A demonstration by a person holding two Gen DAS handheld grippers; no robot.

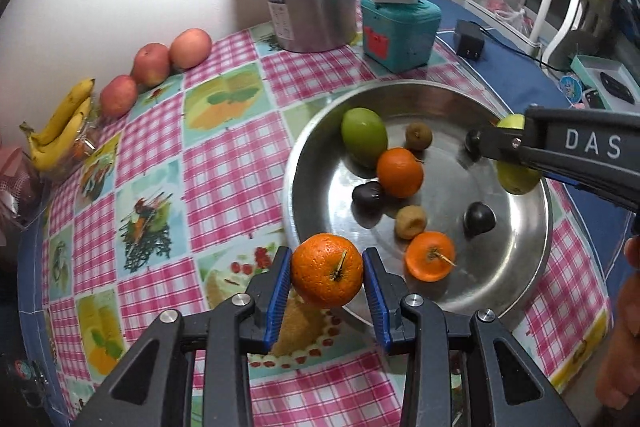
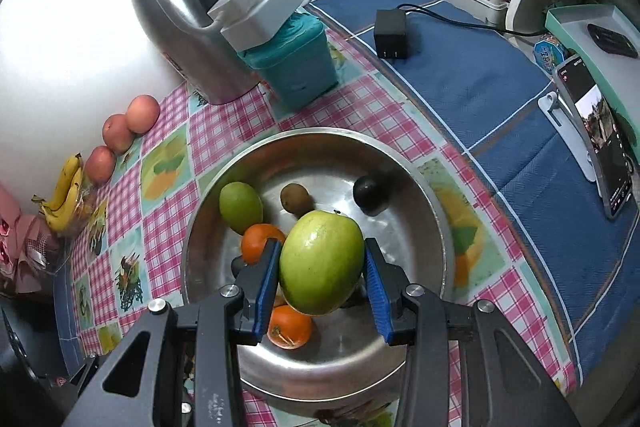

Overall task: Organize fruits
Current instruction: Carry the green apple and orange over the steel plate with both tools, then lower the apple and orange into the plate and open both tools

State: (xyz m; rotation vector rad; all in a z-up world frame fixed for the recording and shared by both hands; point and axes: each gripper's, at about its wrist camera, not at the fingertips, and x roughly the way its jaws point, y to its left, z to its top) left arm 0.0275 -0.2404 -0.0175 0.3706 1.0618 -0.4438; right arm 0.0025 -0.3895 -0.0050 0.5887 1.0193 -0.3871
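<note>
Blue-padded fingers of the left gripper pinched an orange at the steel bowl's near rim, stem toward the camera. Above the bowl, the right gripper clamped a green mango, its long axis tilted upward toward the far right.

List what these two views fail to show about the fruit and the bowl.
- Left wrist view: the green fruit held by the right gripper is mostly covered by that gripper's arm.
- Right wrist view: the held green fruit hides the bowl centre; one orange is partly covered.
- Right wrist view: the left gripper and its orange are out of frame.
</note>
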